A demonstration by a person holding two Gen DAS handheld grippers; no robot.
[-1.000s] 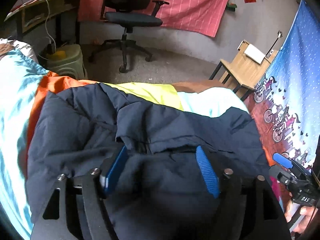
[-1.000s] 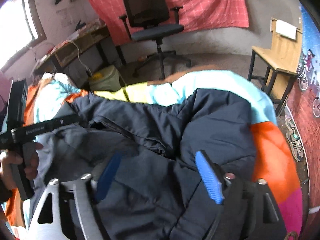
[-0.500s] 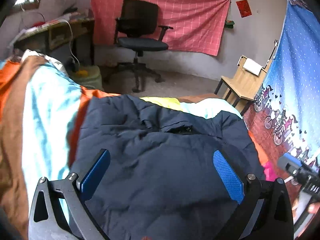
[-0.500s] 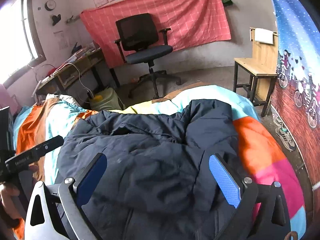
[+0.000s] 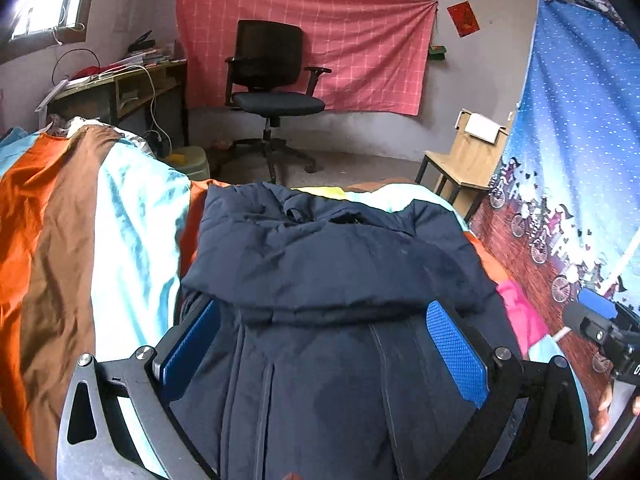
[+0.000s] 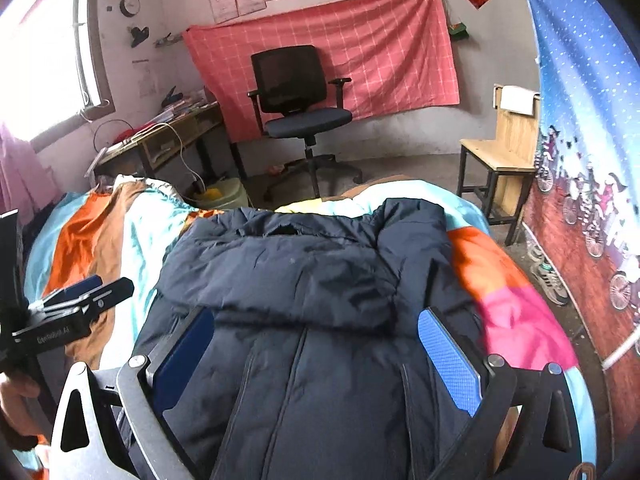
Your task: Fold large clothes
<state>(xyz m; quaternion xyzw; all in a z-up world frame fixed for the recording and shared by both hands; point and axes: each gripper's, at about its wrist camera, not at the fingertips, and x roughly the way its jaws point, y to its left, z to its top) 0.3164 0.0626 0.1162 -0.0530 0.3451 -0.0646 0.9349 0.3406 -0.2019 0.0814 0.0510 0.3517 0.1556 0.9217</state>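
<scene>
A large dark navy padded jacket (image 5: pixel 340 272) lies on a bed with a striped bedcover (image 5: pixel 100 232); its far part is folded back over the near part. It also shows in the right wrist view (image 6: pixel 312 288). My left gripper (image 5: pixel 324 344) is open and empty, held above the jacket's near half. My right gripper (image 6: pixel 316 352) is open and empty, also above the near half. The right gripper appears at the right edge of the left wrist view (image 5: pixel 600 320); the left gripper appears at the left edge of the right wrist view (image 6: pixel 76 304).
A black office chair (image 5: pixel 272 88) stands beyond the bed before a red cloth on the wall. A desk (image 5: pixel 120 84) is at the left and a wooden chair (image 5: pixel 464 160) at the right. A blue patterned curtain (image 5: pixel 572 140) hangs along the bed's right side. Shoes (image 6: pixel 548 280) lie on the floor.
Both grippers have opened wide, let go of the jacket and pulled back and up. The jacket's far part now lies folded over the near part.
</scene>
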